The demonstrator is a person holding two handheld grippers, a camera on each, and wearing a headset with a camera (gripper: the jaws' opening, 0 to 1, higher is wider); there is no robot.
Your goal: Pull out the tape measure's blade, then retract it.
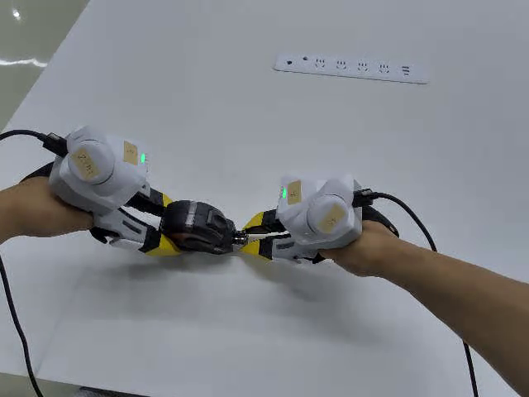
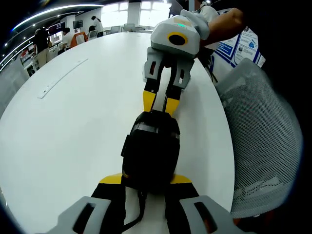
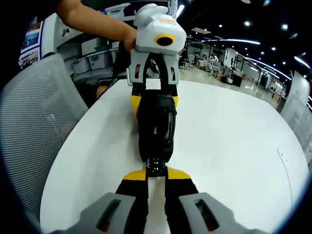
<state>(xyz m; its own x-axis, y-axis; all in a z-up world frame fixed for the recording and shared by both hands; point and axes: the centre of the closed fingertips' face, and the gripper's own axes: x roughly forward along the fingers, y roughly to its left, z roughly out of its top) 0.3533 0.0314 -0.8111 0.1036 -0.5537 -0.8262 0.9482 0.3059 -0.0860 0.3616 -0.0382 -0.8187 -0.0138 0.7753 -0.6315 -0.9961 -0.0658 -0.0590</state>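
Bare tabletop (image 1: pixel 248 107) around, power strip (image 1: pixel 351 68) far back, chair (image 2: pixel 263 146) alongside

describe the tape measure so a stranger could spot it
On the white table, the yellow-tipped left gripper and right gripper meet nose to nose. Clamped in the left one is the tape measure: a chunky black case, unlike the flat white power strip beyond.

White table (image 1: pixel 248 99), mesh chair (image 3: pixel 34 122), ceiling lights (image 3: pixel 246 23).

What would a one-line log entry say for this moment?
left tongs: shut on black tape measure | right tongs: shut on metal blade tip | extension: slight | surface: white table
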